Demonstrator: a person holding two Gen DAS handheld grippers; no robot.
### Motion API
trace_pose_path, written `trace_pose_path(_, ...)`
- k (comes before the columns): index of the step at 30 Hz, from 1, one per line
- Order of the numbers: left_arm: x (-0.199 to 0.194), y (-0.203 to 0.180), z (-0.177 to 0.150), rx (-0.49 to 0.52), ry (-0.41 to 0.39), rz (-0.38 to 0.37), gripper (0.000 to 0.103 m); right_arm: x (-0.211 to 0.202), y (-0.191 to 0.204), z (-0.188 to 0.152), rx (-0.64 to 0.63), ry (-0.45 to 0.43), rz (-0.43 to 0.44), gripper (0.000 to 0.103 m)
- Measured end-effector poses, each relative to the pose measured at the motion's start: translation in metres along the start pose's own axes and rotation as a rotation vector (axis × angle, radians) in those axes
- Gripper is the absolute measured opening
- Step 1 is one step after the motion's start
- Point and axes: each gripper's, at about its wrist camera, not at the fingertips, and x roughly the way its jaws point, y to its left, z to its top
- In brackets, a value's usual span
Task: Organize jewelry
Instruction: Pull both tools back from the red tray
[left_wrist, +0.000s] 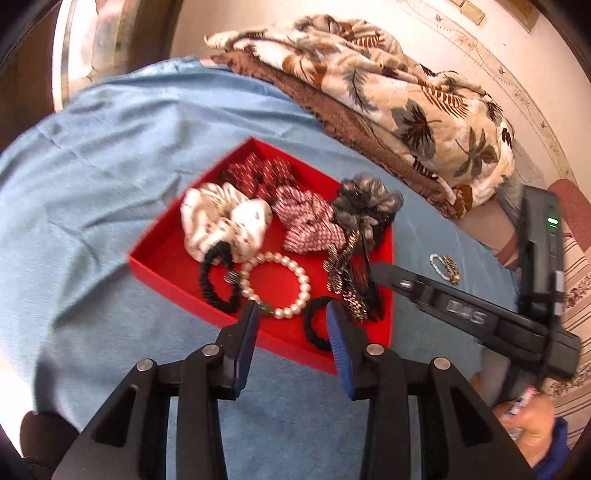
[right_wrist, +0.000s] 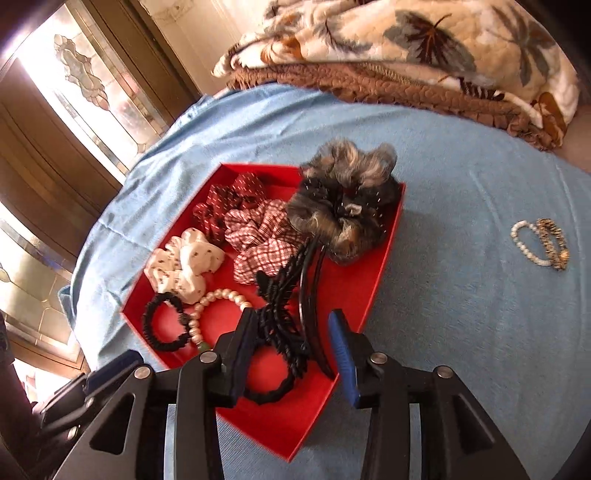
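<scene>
While both jaws gape, red tray (right_wrist: 384, 236) crowded, bracelets (right_wrist: 541, 243) apart.

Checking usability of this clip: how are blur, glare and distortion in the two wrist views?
Left wrist view: strong fisheye bending, motion smear on the red tray edge and blue cloth, the pearl bracelet fairly sharp. Right wrist view: blown-out window glare at left, the small bracelets on the cloth soft, dark vignette corners.

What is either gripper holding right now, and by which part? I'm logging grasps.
Nothing. The left gripper and right gripper both stand open above the red tray, pads clear of the items.
</scene>
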Motion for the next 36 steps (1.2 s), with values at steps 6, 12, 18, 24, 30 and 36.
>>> trace_pose_path(6,-0.031,-0.004,-0.002,0.043,-0.09,0.093,0.055,-0.056,0.002,-0.022,-0.002,-0.095,-0.017,0.049)
trace_pose_path(12,-0.059,-0.018,-0.008,0.097,-0.157,0.156,0.06,-0.095,-0.008,-0.053,0.035,-0.152,-0.053,0.05)
trace_pose_path(18,-0.086,-0.037,-0.017,0.166,-0.218,0.196,0.067,-0.122,-0.008,-0.075,0.028,-0.198,-0.085,0.05)
trace_pose_path(24,-0.109,-0.054,-0.026,0.229,-0.262,0.223,0.074,-0.149,-0.003,-0.091,0.004,-0.26,-0.11,0.058)
trace_pose_path(30,-0.112,-0.07,-0.033,0.278,-0.24,0.221,0.075,-0.166,-0.002,-0.1,-0.028,-0.299,-0.14,0.059)
trace_pose_path(36,-0.103,-0.086,-0.038,0.32,-0.207,0.225,0.075,-0.173,-0.021,-0.106,0.0,-0.307,-0.154,0.06)
